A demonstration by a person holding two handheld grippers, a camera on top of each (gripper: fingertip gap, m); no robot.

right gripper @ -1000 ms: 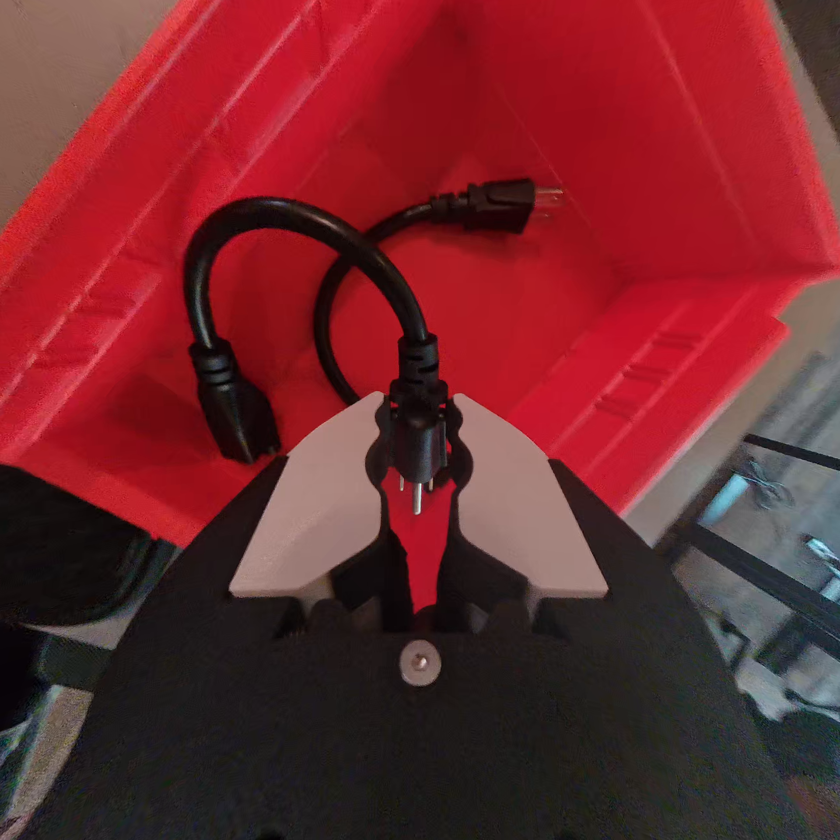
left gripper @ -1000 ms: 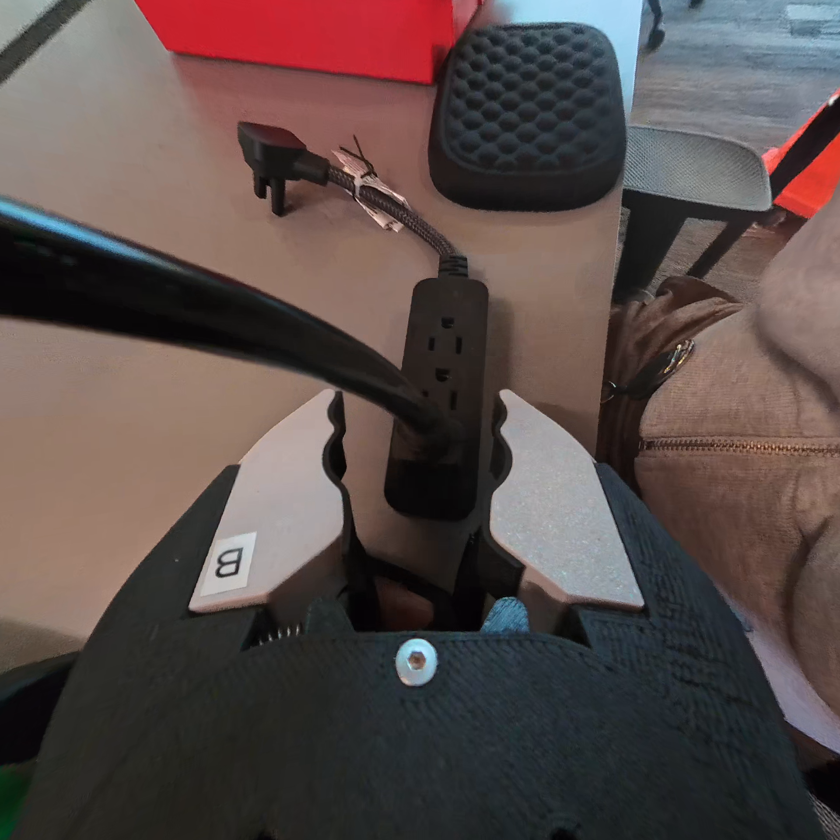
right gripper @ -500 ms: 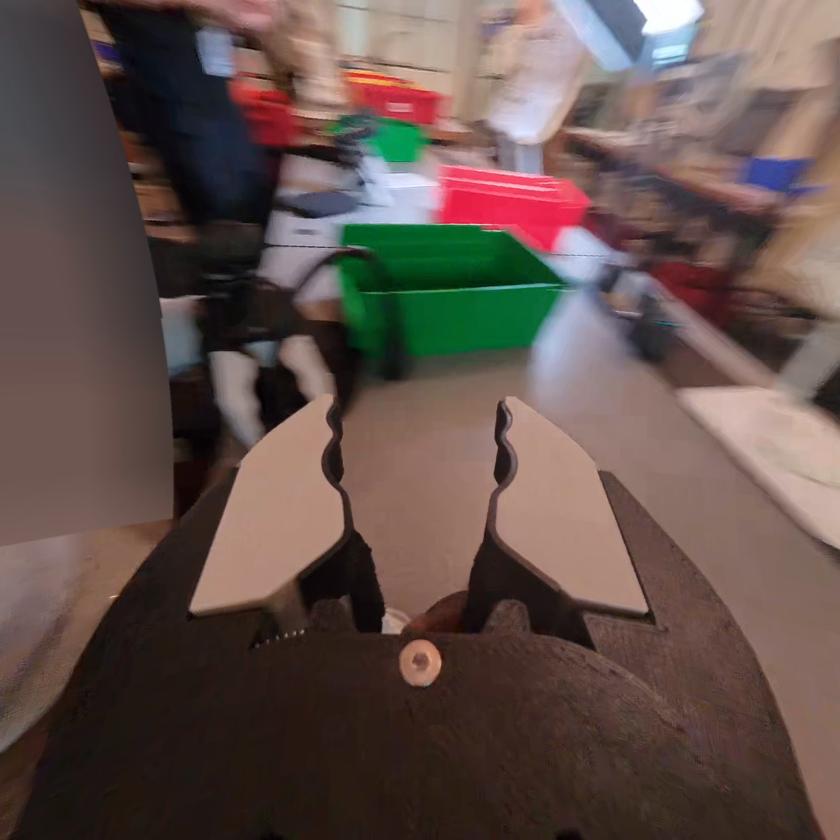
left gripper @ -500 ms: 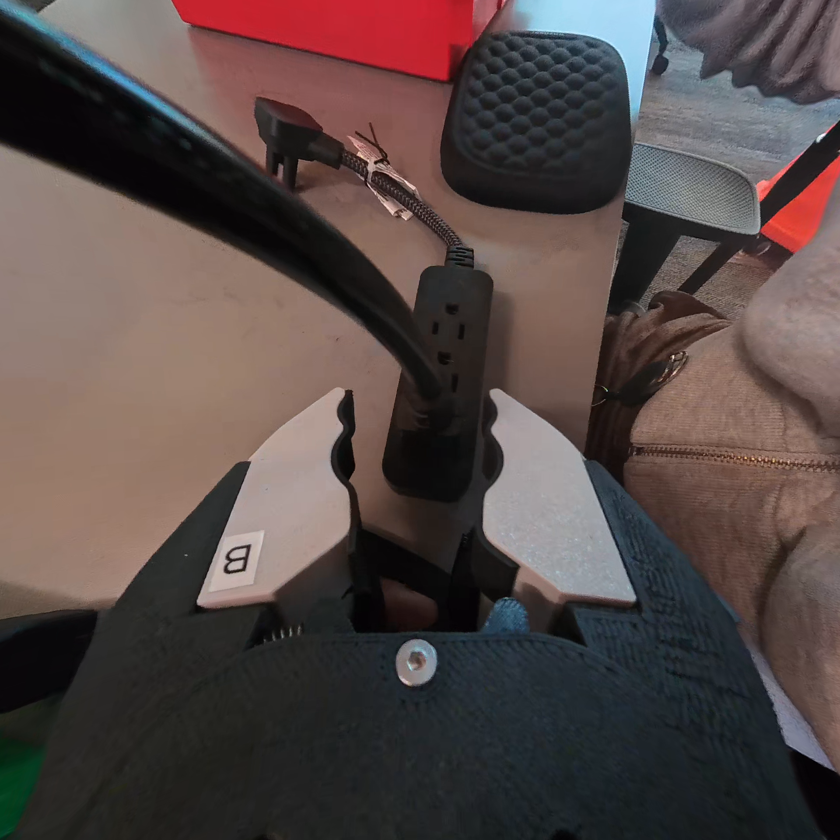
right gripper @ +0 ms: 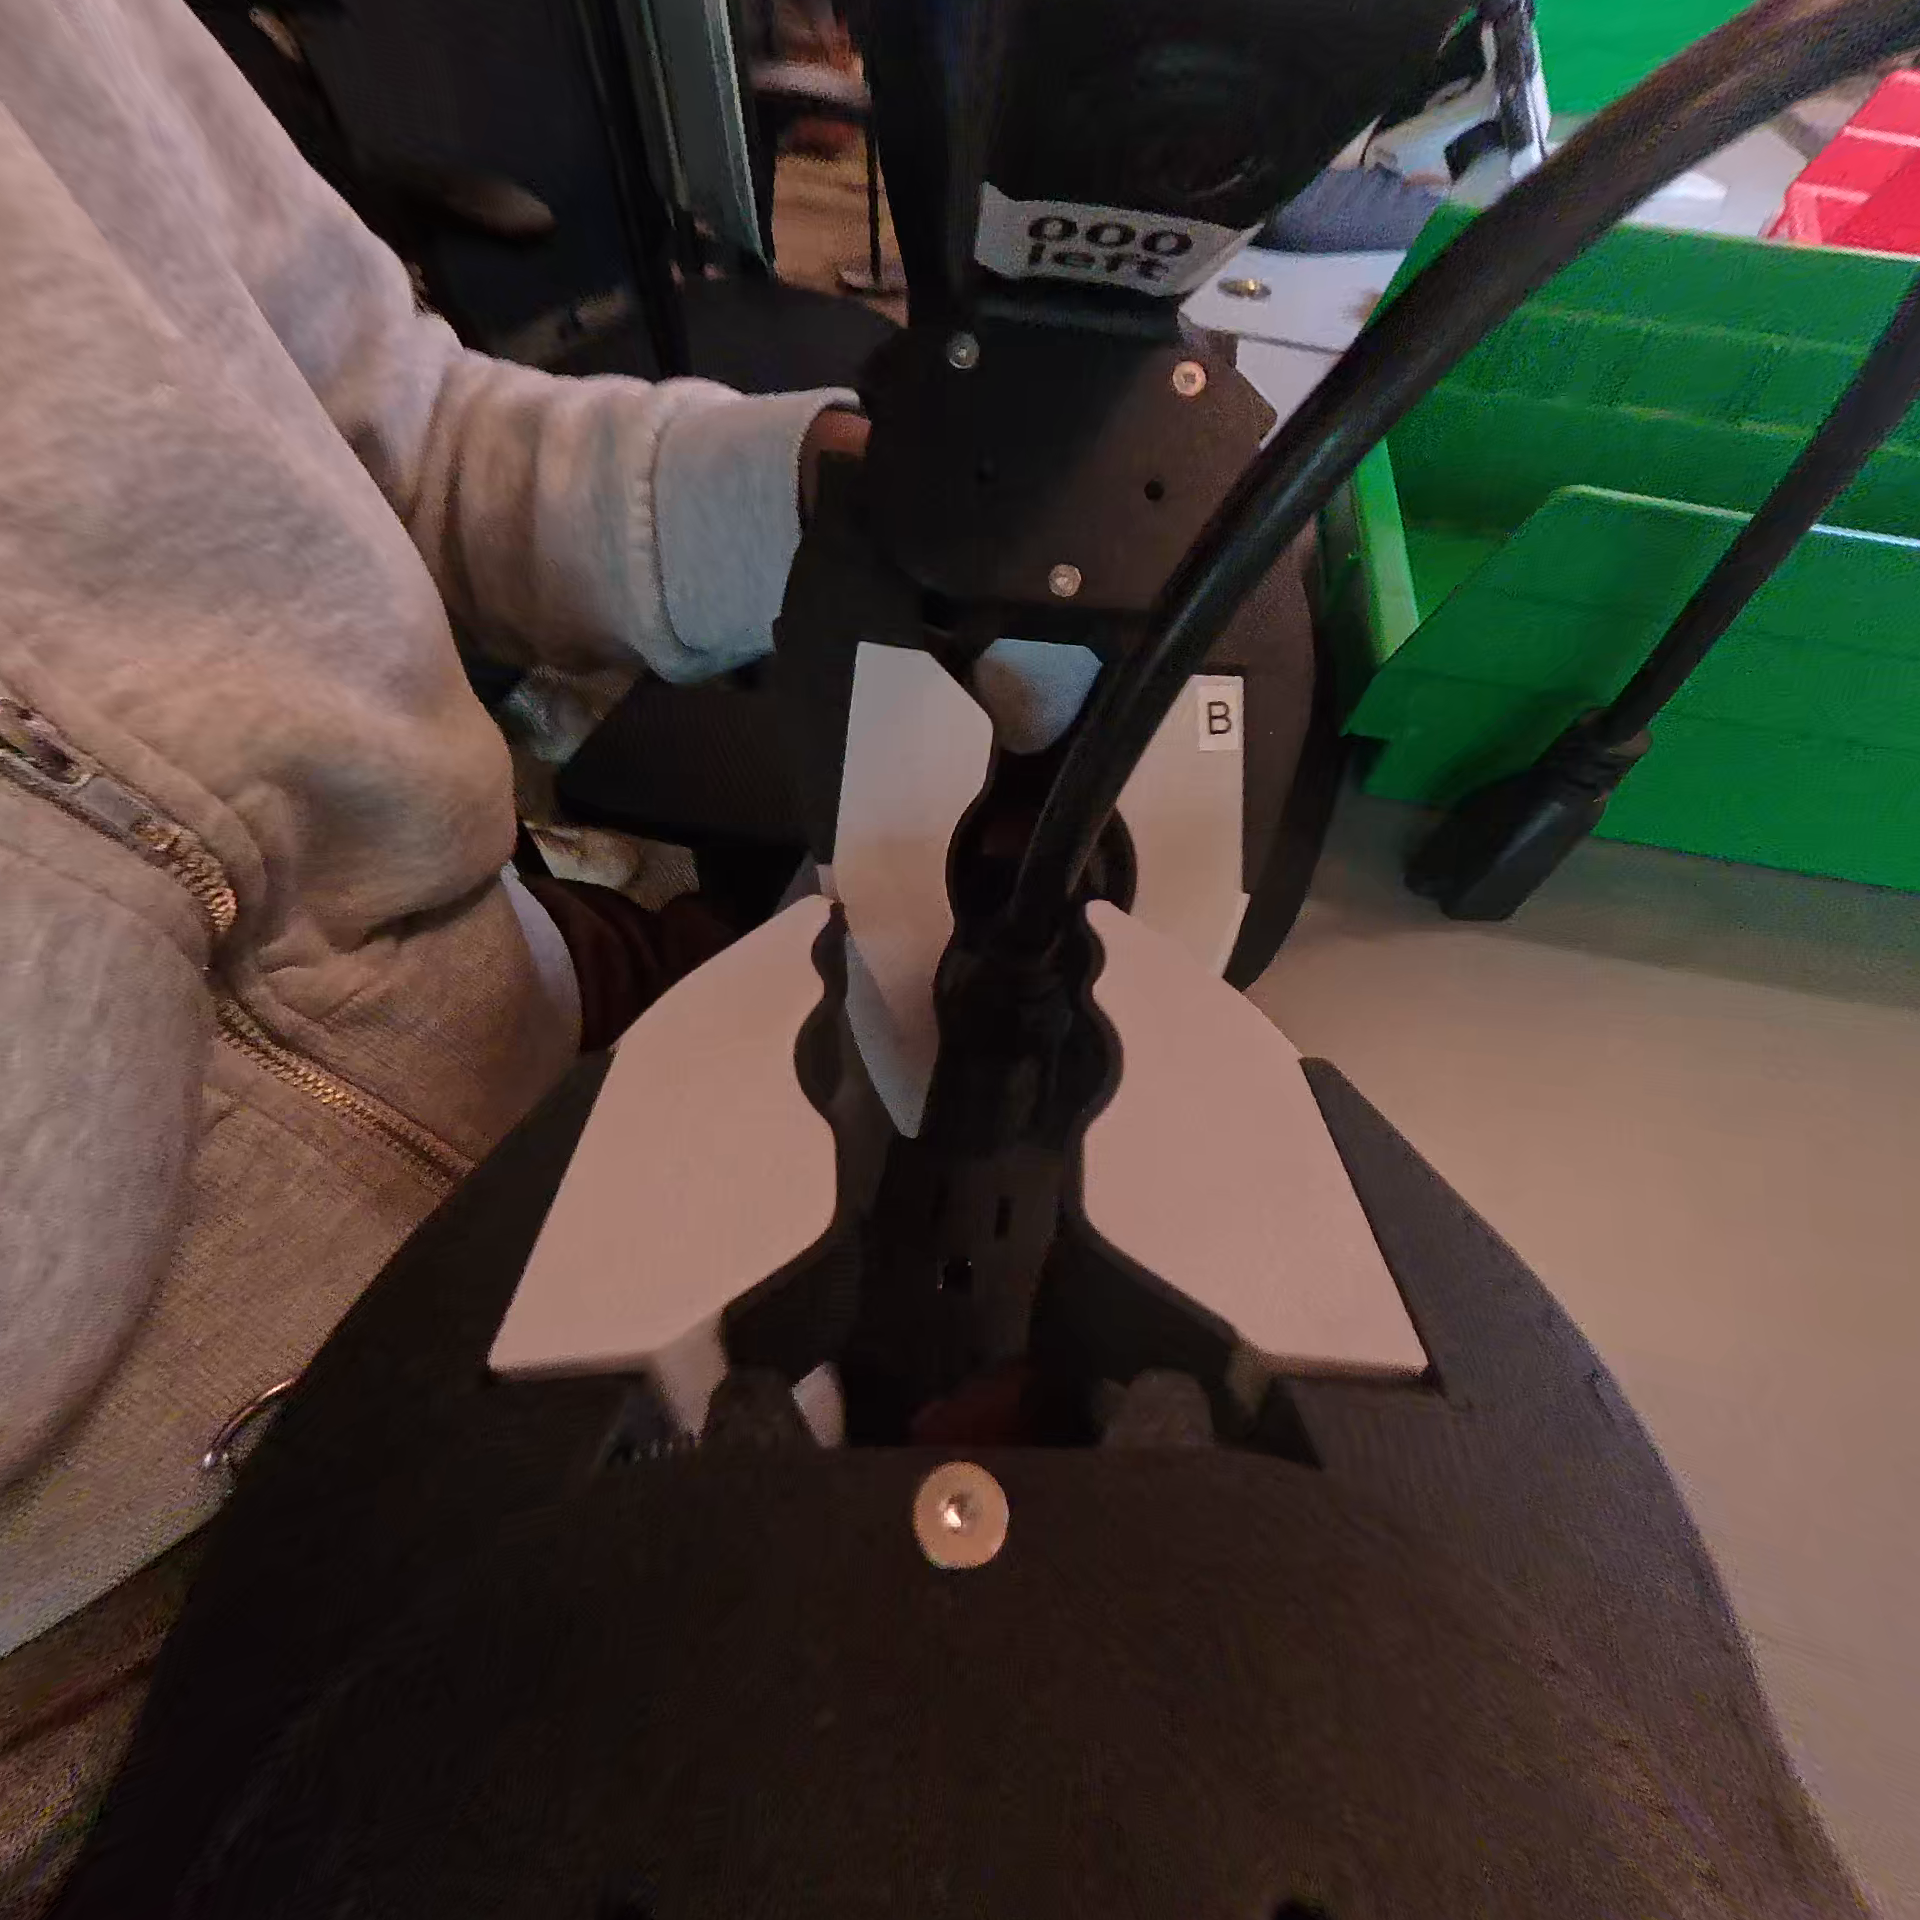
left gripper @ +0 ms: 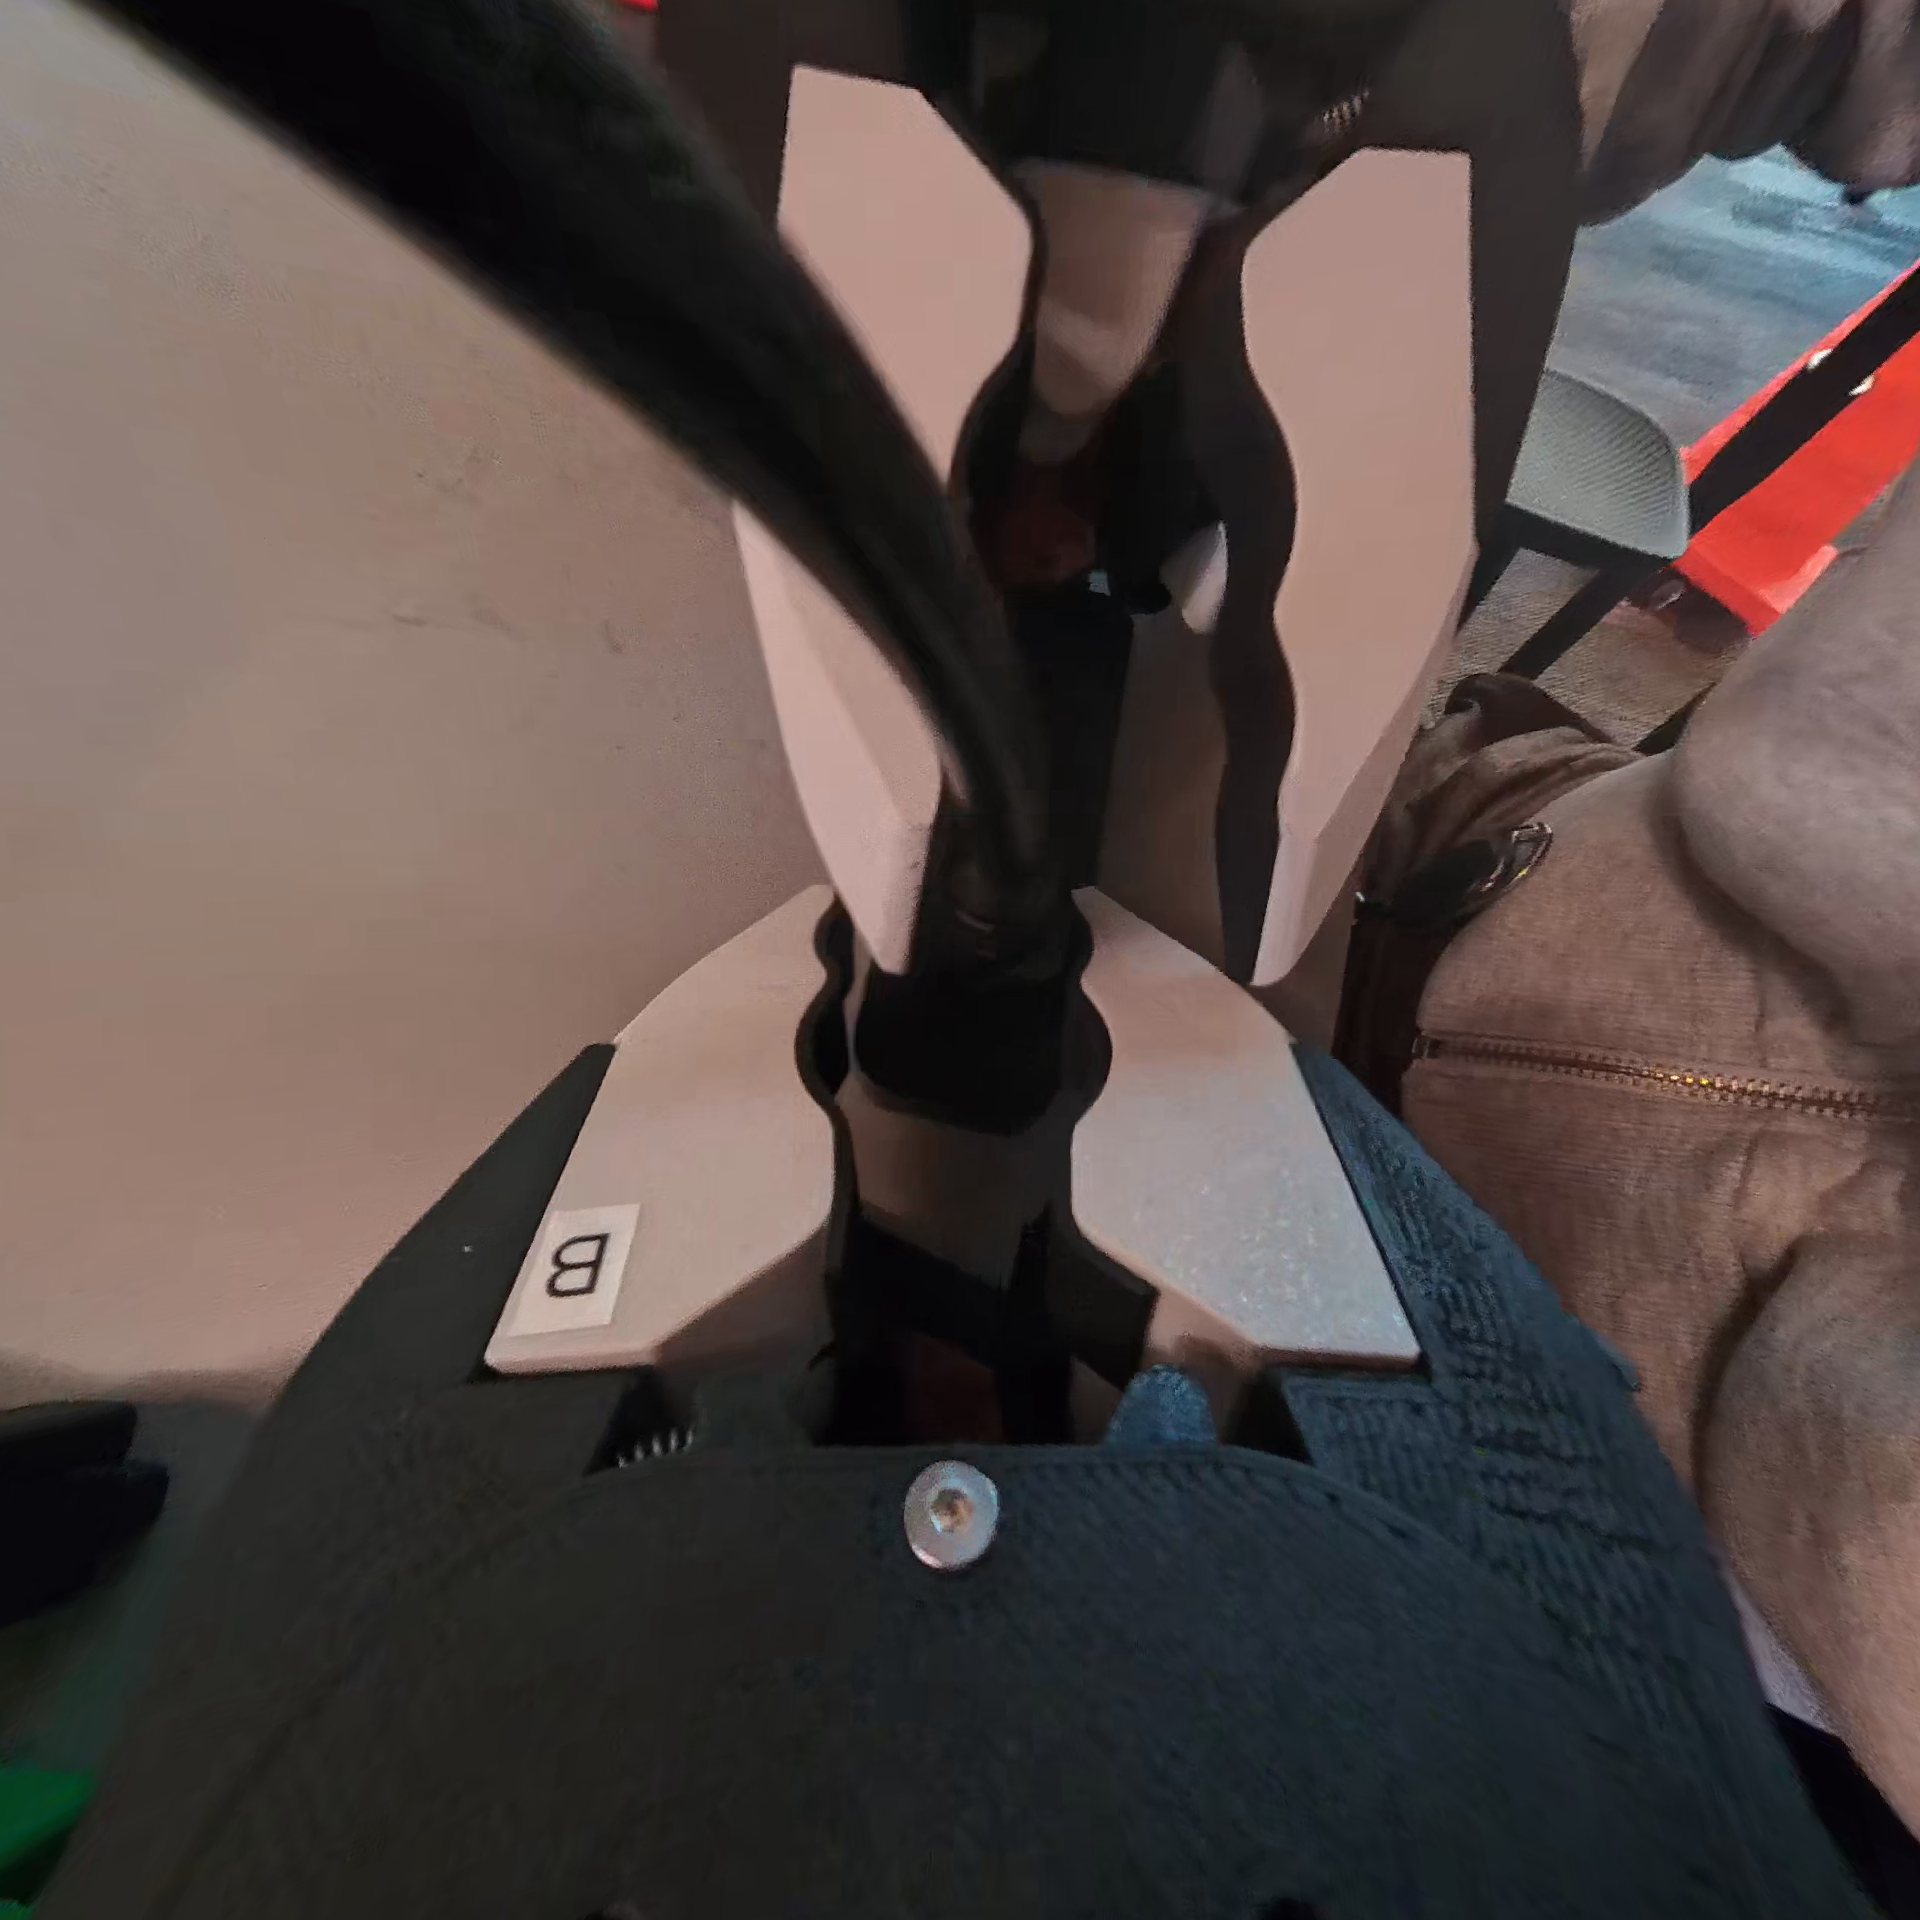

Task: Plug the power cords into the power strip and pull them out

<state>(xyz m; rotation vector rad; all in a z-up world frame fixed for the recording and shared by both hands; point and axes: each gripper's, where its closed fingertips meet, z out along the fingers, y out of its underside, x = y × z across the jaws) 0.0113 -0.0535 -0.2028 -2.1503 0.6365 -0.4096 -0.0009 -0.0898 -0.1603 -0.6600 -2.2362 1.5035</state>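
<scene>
Black power strip lies flat on the tabletop, long axis running straight away from the left wrist cam, near end sitting between the left gripper's fingers. In the right wrist view the strip shows empty outlet slots on its top face, w/ one black plug seated in it, standing up off the strip. Thick black power cord arcs up and off to the upper left from that plug. Right wrist view: the cord loops high, then drops to its free end, a chunky black connector hanging near the table.
</scene>
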